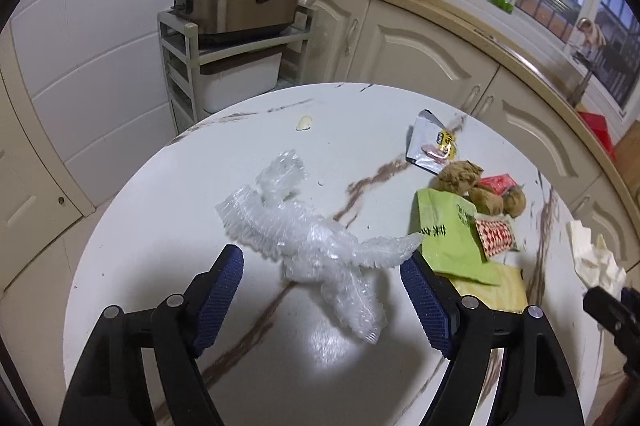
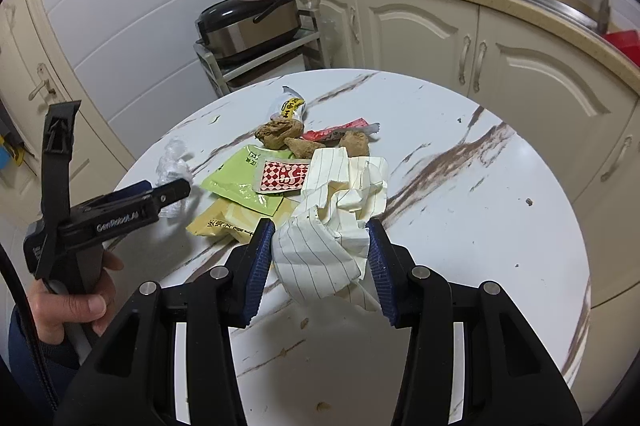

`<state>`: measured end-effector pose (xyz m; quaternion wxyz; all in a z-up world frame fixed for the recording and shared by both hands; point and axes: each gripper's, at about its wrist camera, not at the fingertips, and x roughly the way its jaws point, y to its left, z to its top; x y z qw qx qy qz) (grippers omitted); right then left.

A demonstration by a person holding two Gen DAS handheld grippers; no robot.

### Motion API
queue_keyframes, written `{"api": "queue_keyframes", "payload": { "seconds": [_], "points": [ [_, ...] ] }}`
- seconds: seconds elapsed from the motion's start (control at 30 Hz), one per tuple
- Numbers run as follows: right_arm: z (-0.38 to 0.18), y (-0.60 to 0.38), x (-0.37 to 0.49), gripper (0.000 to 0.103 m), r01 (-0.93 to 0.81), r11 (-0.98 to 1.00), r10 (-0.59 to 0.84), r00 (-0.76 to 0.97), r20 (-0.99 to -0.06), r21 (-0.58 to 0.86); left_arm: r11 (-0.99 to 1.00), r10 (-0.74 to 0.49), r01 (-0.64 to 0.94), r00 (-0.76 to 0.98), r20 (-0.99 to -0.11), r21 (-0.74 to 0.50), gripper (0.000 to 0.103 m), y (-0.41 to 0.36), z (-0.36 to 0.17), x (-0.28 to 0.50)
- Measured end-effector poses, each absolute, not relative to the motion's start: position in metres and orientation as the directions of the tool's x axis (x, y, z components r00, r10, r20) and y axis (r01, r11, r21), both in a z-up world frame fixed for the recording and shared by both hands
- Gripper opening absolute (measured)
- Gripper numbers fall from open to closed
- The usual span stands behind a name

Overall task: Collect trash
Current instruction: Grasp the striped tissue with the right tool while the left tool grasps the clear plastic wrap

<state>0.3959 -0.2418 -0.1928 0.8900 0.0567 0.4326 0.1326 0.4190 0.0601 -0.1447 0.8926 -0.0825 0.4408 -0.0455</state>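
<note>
The left gripper [image 1: 322, 290] has its jaws wide, clear of the crumpled plastic wrap [image 1: 308, 242] on the desk [image 1: 160, 210]; the right gripper [image 2: 320, 258] pinches the lined paper [image 2: 320, 258]. Best close on the wrap's bunched middle; its loose ends would likely slip.

A: The yellow packet [image 2: 224, 222] lies mostly hidden under the green packet [image 2: 236, 182].

B: And the print on the silver wrapper [image 1: 434, 146] is too small to read; the red container [image 2: 626, 44] runs off the right edge.
</note>
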Motion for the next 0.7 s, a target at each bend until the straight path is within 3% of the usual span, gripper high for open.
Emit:
{"api": "queue_keyframes", "payload": {
  "seconds": [0.1,0.13,0.17,0.2,0.37,0.7],
  "points": [
    [-0.192,-0.243,0.397,0.044,-0.185,0.959,0.282,0.591,-0.756,0.213,0.98,-0.163,0.014,0.619,-0.768,-0.197,0.069,0.059,-0.148,0.43],
    [-0.192,-0.244,0.397,0.044,-0.184,0.96,0.28,0.592,-0.756,0.212,0.982,-0.16,0.021,0.622,-0.766,-0.189,0.046,0.059,-0.149,0.433],
    [-0.192,-0.244,0.397,0.044,-0.184,0.96,0.28,0.592,-0.756,0.211,0.984,-0.158,0.032,0.619,-0.769,-0.176,0.031,0.058,-0.151,0.438],
    [-0.192,-0.244,0.398,0.044,-0.185,0.96,0.28,0.591,-0.757,0.211,0.982,-0.171,0.044,0.614,-0.77,-0.183,0.027,0.057,-0.152,0.44],
    [-0.193,-0.245,0.398,0.044,-0.184,0.96,0.28,0.589,-0.759,0.211,0.967,-0.244,0.092,0.606,-0.757,-0.238,0.022,0.059,-0.155,0.436],
    [-0.183,-0.256,0.388,0.044,-0.176,0.959,0.284,0.616,-0.735,0.223,0.969,-0.242,0.134,0.669,-0.703,-0.206,0.022,0.041,-0.118,0.386]
  ]
}}
